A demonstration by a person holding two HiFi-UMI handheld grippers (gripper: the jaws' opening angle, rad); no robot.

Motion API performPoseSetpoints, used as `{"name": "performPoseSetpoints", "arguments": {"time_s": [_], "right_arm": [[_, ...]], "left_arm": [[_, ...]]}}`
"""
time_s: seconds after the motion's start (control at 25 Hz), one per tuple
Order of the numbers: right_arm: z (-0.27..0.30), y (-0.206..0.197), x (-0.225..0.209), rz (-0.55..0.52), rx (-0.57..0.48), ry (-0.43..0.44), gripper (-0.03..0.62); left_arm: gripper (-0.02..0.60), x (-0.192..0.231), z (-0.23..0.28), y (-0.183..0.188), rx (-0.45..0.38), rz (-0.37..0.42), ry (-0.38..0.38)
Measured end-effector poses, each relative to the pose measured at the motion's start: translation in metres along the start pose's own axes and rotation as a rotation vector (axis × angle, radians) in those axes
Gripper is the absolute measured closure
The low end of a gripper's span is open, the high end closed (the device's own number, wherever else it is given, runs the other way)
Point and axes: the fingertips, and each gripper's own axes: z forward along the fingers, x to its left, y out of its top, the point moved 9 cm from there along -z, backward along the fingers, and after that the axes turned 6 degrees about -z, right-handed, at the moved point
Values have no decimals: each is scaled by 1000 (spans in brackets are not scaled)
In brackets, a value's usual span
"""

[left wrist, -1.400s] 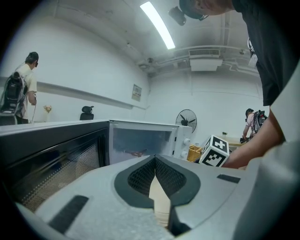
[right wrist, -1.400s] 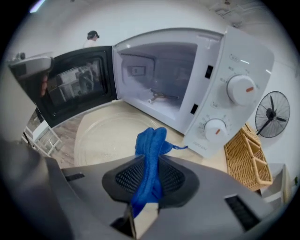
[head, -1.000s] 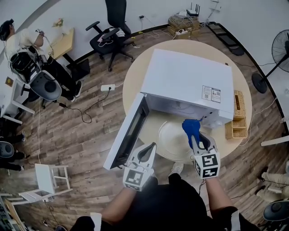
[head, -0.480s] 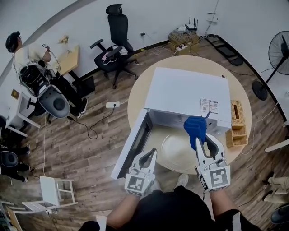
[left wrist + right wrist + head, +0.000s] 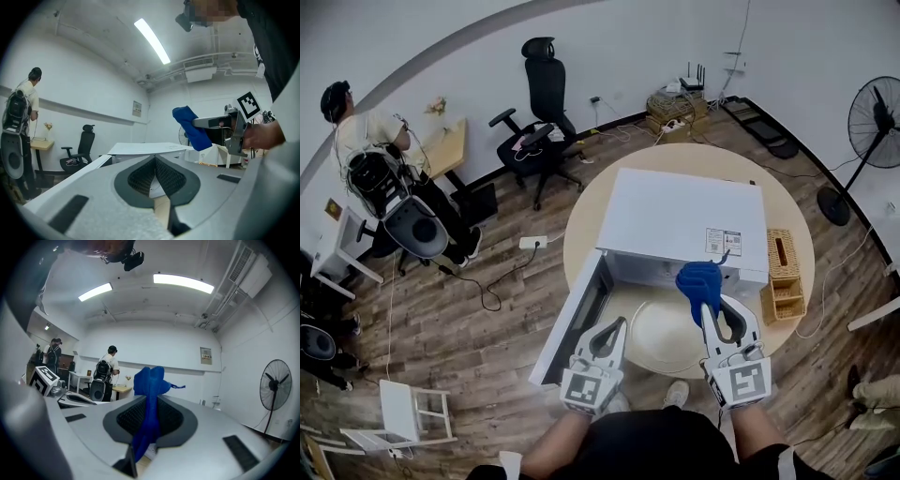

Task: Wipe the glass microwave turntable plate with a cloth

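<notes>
2 grippers, both closed; left gripper (image 5: 154,163) has jaws clenched together on nothing, parked low near the table edge; right gripper (image 5: 149,405) is clamped on the blue cloth (image 5: 149,379), most of it bunched past the jaw tips.

Glass turntable plate (image 5: 656,339) lies flat on the round table (image 5: 586,211), just in front of the open microwave (image 5: 684,217) and between the 2 grippers; cloth is held up in the air over its far right rim, not touching as far as I can tell; wiping looks not yet started.

Risks, my read: nothing steadies the plate and it sits near the table's front edge, so a firm wipe could slide it toward the person and off; the cloth wad is loose, so bare jaw tips could scrape the glass.

Around: microwave door (image 5: 572,321) swung open at left, hemming in the left gripper; wicker basket (image 5: 783,272) right of the microwave; fan (image 5: 872,117) and office chair (image 5: 542,94) well apart; 1 person (image 5: 361,136) at a desk far left.
</notes>
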Motion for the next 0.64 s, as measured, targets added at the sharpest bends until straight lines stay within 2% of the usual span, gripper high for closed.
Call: {"name": "performPoseSetpoints", "arguments": {"time_s": [0.64], "right_arm": [[-5,-8,-10,26,1,-33,533]], "left_arm": [[575,-10,5,1,6,-8,-7]]}}
